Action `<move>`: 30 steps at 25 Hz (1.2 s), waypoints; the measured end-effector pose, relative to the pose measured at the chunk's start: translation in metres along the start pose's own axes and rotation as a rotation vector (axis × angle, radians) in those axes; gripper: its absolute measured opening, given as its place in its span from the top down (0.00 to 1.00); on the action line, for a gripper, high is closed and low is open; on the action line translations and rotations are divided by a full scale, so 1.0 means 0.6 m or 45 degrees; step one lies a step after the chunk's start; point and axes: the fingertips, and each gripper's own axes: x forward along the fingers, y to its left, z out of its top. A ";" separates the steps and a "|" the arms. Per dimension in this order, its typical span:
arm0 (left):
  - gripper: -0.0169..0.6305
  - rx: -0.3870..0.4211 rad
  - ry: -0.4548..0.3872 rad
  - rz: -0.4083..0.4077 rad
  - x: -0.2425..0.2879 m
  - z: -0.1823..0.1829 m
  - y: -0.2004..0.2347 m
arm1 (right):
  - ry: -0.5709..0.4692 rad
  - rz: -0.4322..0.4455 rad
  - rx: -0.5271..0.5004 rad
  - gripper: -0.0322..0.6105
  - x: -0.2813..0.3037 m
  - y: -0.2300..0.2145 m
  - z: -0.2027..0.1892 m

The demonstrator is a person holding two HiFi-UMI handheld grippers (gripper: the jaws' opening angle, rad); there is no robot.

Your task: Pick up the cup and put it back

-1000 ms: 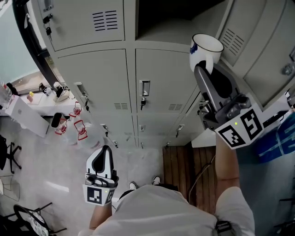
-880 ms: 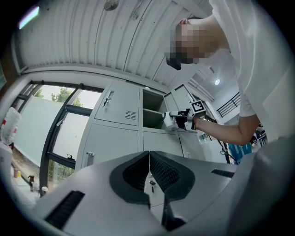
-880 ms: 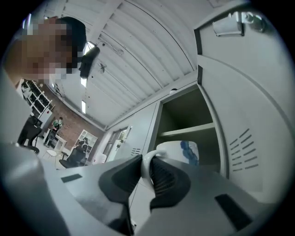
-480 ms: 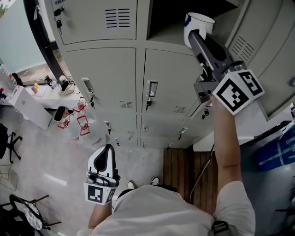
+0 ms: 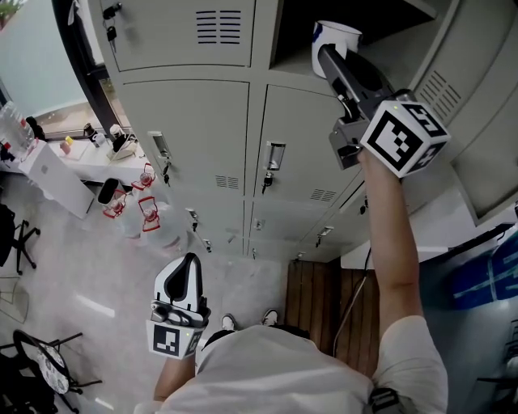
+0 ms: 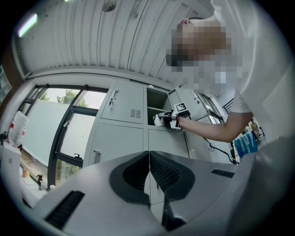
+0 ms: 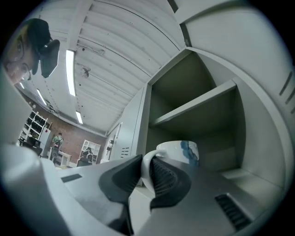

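Note:
A white cup (image 5: 335,35) with a blue pattern is held up at the mouth of the open top locker compartment (image 5: 364,20). My right gripper (image 5: 327,55) is shut on the cup's handle, arm raised high. In the right gripper view the cup (image 7: 180,153) sits just past the jaws, its handle (image 7: 147,166) pinched between them, with the locker shelf (image 7: 198,107) behind. My left gripper (image 5: 183,270) hangs low by my body, shut and holding nothing. In the left gripper view the left gripper (image 6: 149,171) points at the lockers, and the cup (image 6: 158,120) shows small and far off.
Grey locker doors (image 5: 188,137) fill the wall below and left of the open compartment; its door (image 5: 473,105) swings out at right. A white table (image 5: 57,174) with bottles stands at left. A wooden platform (image 5: 324,295) lies at the lockers' foot.
My right gripper has carried the cup upward and to the left, from in front of the open door to the mouth of the top compartment. The left gripper has stayed put.

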 end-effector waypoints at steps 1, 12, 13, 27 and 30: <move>0.94 -0.001 0.005 0.004 0.000 -0.002 0.002 | 0.002 0.002 0.004 0.86 0.004 0.000 -0.003; 0.94 -0.017 0.013 -0.037 0.020 -0.012 -0.005 | 0.076 -0.054 -0.007 0.85 0.007 -0.015 -0.015; 0.94 -0.021 0.012 -0.047 0.023 -0.013 -0.006 | 0.087 -0.073 -0.015 0.85 0.004 -0.020 -0.017; 0.94 -0.072 0.008 -0.167 0.045 -0.026 -0.017 | 0.169 -0.257 -0.181 0.74 -0.035 -0.047 -0.014; 0.94 -0.074 0.012 -0.193 0.049 -0.028 -0.020 | 0.142 -0.281 -0.258 0.81 -0.049 -0.039 -0.009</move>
